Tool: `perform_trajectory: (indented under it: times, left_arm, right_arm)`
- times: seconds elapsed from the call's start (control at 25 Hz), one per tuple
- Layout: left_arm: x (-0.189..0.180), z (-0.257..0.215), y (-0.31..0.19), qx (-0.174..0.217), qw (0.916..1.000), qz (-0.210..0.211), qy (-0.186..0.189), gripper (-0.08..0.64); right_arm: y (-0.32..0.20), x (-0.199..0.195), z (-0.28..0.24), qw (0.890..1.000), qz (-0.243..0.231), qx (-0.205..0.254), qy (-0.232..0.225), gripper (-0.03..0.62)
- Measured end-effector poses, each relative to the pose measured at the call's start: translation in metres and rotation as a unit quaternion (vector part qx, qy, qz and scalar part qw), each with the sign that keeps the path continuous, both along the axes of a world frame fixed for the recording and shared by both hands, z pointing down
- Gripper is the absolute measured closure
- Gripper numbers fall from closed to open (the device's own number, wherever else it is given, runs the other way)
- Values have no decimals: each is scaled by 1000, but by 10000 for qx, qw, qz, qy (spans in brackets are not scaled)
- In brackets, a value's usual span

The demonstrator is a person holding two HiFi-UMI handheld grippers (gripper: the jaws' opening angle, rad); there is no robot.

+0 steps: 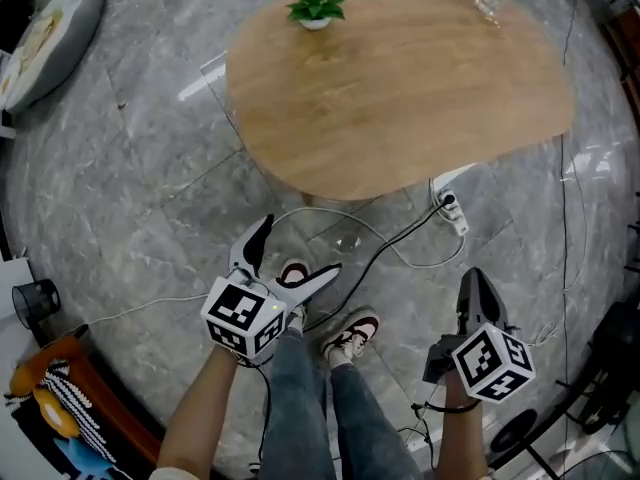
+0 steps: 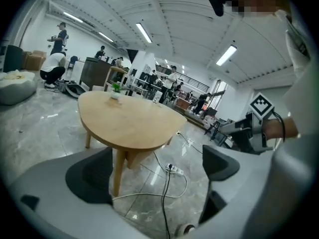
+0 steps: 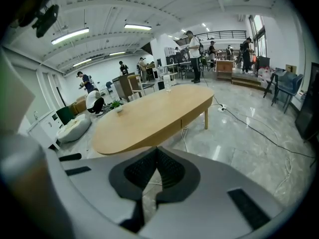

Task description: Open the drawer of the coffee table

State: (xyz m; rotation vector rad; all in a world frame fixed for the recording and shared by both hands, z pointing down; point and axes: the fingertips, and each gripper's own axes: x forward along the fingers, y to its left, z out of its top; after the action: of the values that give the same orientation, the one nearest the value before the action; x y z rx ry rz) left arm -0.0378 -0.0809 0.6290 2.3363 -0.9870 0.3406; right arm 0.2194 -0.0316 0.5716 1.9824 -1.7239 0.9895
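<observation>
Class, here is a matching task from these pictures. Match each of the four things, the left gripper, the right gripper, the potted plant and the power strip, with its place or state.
Things:
1. left gripper
2. right gripper
3. potted plant
4. power strip

Places or states:
A. lying on the floor beside the table
B. jaws together, nothing between them
C. jaws apart, nothing between them
D. standing on the coffee table, near its far edge

Pairs: 1-C, 2-B, 3-D, 4-A
</observation>
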Motion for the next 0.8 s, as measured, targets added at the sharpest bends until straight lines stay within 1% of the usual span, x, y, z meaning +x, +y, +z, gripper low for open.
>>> perform_trajectory:
  times: [0.12,0.28,0.4,0.52,0.64,0.8]
  left_arm:
    - [17,31,7,-55,9988,490,-31,-5]
    - [28,65,9,-84,9943,1056,-129,-4]
    - [31,84,2,21,9898,1384,-336,5]
    - [36,99,-8,136,9835,1730,-500,15]
    - [44,110,-15,164,9794,1943,-529,36]
    - [47,115,-29,331,9791,1942,-507,67]
  right_arm:
    - [0,-5,12,9999,-57,-37,-75,592]
    - [-6,-3,23,9999,-139,-97,26,592]
    - [-11,1,31,9998,-109,-118,87,592]
    - [-16,4,41,9999,-19,-154,49,592]
    - [-13,5,53,9995,141,-283,-71,592]
    - [-11,2,65,9988,167,-465,-8,592]
